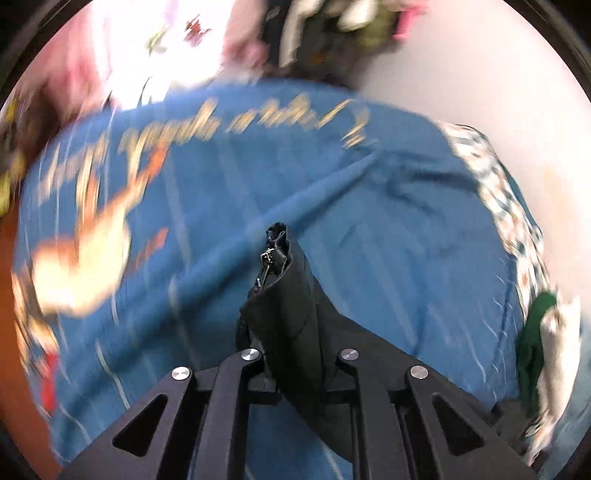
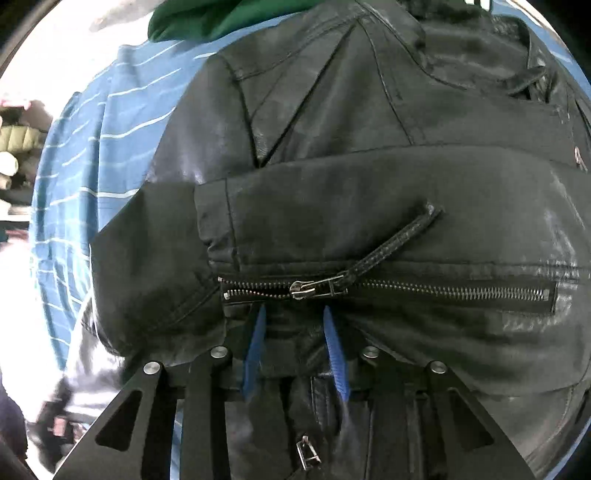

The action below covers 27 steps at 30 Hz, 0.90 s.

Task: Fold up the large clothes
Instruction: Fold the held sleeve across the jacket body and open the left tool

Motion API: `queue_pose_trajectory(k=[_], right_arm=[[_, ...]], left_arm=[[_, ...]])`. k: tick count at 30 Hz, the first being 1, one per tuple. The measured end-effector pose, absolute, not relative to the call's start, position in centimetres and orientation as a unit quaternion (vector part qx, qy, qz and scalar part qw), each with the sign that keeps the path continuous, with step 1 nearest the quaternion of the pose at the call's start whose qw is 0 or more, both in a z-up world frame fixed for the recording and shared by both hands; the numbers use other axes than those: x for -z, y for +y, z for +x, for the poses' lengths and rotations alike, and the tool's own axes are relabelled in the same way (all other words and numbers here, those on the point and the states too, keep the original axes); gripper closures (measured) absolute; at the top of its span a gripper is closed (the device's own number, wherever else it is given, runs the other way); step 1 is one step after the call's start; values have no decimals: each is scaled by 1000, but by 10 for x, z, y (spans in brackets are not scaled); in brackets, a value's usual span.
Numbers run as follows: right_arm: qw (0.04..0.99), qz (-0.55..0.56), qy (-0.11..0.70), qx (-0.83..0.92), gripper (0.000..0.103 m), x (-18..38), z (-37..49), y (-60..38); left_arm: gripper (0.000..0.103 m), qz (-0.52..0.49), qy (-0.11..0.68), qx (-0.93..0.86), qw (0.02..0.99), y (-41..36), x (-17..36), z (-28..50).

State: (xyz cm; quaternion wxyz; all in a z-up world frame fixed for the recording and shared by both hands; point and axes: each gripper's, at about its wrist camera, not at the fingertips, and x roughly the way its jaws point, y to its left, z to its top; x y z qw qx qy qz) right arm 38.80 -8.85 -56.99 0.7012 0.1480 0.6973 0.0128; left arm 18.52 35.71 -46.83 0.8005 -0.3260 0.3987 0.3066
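A black leather jacket [image 2: 369, 206] with silver zippers fills the right wrist view, lying on a blue striped cloth [image 2: 85, 177]. My right gripper [image 2: 293, 314] has its blue fingers [image 2: 255, 350] close together with jacket leather bunched between them, just below a zipper [image 2: 306, 288]. My left gripper [image 1: 291, 295] is shut on a fold of the black jacket [image 1: 291, 317] with a zipper pull [image 1: 266, 258], held up above the blue cloth [image 1: 369, 229]. The left fingers are hidden under the leather.
The blue cloth carries gold lettering [image 1: 221, 122] and a printed figure [image 1: 85, 258]. A pile of other clothes [image 1: 325, 29] lies at the back, a green garment [image 1: 532, 347] at the right, also in the right wrist view [image 2: 221, 18]. The left wrist view is motion-blurred.
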Motion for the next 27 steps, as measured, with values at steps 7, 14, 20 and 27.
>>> queue_pose_trajectory(k=[7,14,20,27], right_arm=[[748,-32,659,76,22,519,373,-91],[741,7,662,114,21,510,366,-151],[741,69,657,118,21,499,354,-210],[728,145,645,180,21,479,301,-341]], left_arm=[[95,-178,375,-270,869,294,370,241],[96,-77,363,-211,904,200,328,282],[97,-63,373,-112,919,99,316,318],[97,-50,427,78,899,-93,348,360]])
